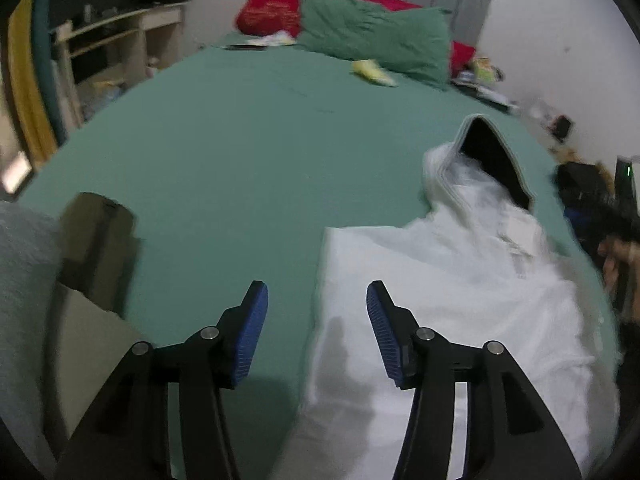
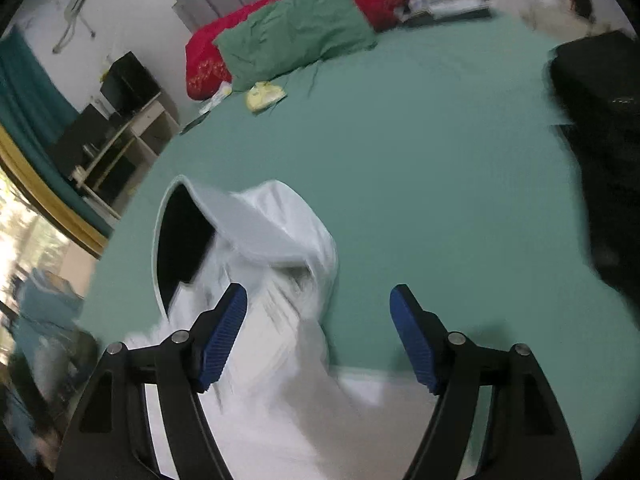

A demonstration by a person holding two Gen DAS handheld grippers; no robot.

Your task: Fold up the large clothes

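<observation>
The white garment (image 1: 448, 288) lies rumpled on the green bedsheet (image 1: 240, 152), filling the lower right of the left wrist view. Its hood (image 1: 492, 160), lined in black, rises toward the right centre of that frame. A pale sewn-in label (image 1: 520, 236) shows just below the hood opening, but the blur leaves no writing readable on it, and no brand can be made out anywhere in either view.

In the left wrist view the left gripper (image 1: 317, 292) stands with its blue-padded jaws apart and nothing between them. The straight left edge of the white cloth runs up between the two fingers, so the right finger sits over the garment and the left finger over bare sheet. Whether either pad touches the fabric cannot be told.

In the right wrist view the same garment (image 2: 280, 360) takes the lower left and centre, with the hood (image 2: 248, 224) standing up at centre left. The right gripper (image 2: 319, 294) is also spread wide and empty; its left finger lies in front of the cloth, its right finger over green sheet.

Farther off, at the head of the bed, a green pillow (image 1: 376, 36) leans on a red one (image 1: 272, 4), with a small yellow item (image 1: 372, 72) just in front. Shelving (image 1: 120, 44) stands at the upper left of the left wrist view.
</observation>
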